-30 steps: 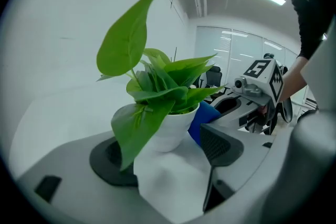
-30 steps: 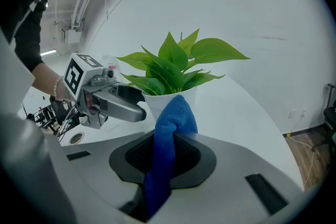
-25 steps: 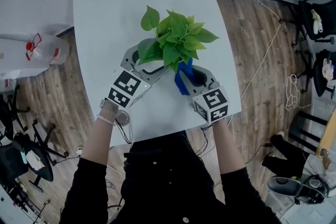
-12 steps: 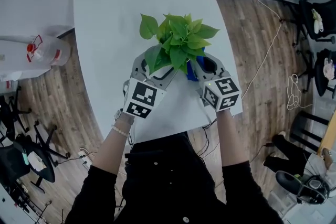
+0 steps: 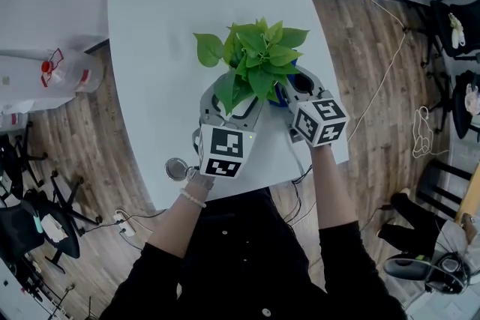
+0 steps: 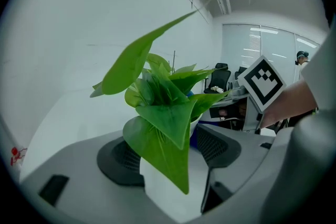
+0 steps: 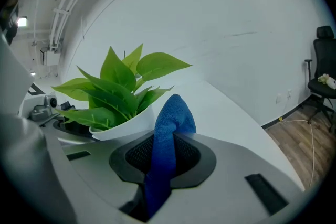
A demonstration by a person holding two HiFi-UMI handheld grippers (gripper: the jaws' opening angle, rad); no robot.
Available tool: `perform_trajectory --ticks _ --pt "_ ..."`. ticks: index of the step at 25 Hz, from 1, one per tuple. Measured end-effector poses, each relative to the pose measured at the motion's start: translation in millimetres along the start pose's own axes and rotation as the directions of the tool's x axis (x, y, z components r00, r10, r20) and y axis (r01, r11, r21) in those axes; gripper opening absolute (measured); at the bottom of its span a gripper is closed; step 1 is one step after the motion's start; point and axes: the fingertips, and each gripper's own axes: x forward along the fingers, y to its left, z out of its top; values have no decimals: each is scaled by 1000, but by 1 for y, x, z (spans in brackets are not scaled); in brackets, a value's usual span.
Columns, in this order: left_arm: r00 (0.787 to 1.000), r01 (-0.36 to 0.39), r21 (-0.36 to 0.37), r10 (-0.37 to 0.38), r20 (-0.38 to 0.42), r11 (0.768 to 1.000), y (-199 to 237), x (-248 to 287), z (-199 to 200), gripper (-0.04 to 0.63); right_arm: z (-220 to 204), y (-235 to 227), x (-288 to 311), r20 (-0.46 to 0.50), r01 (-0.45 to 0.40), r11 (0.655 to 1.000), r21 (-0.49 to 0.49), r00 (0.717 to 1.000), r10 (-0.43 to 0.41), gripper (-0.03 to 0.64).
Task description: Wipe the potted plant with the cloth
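Note:
A green leafy plant (image 5: 255,60) grows in a white pot (image 6: 168,186) on the white table (image 5: 165,19). My left gripper (image 5: 231,103) reaches in from the near side. Its jaws have just been closing, and both pads (image 6: 123,162) now press the pot's sides under a big hanging leaf (image 6: 163,144). To the pot's right, my right gripper (image 5: 289,90) is shut on a blue cloth (image 7: 168,149). The cloth's folded end sticks up past the jaws, close beside the pot's rim (image 7: 126,126). In the head view the leaves hide most of the pot.
The pot stands near the table's front edge (image 5: 247,191). A clear plastic jug with a red cap (image 5: 67,71) stands on the floor at left. Office chairs (image 5: 450,26) and a cable (image 5: 382,71) are on the wooden floor at right.
My left gripper swung from the pot's left round to its near side. My right gripper carried the cloth farther up along the pot's right side. The plant turned a little.

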Motion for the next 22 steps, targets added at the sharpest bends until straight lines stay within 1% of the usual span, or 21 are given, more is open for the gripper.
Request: perform_trajectory --ticks 3,10,18,22 --pt "1000 -6 -1 6 2 1000 0 0 0 324 -4 10 -11 7 -17 1000 1 1000 17 95" --pt "1000 -7 8 7 8 1000 0 0 2 324 -21 36 -27 -11 -71 997 -28 997 71 95" --pt "1000 -7 0 7 10 1000 -1 0 2 324 -39 65 -34 -86 -142 979 -144 988 130 95" --pt "1000 5 3 -5 9 1000 -1 0 1 324 -44 81 -33 -119 -179 967 -182 980 159 95"
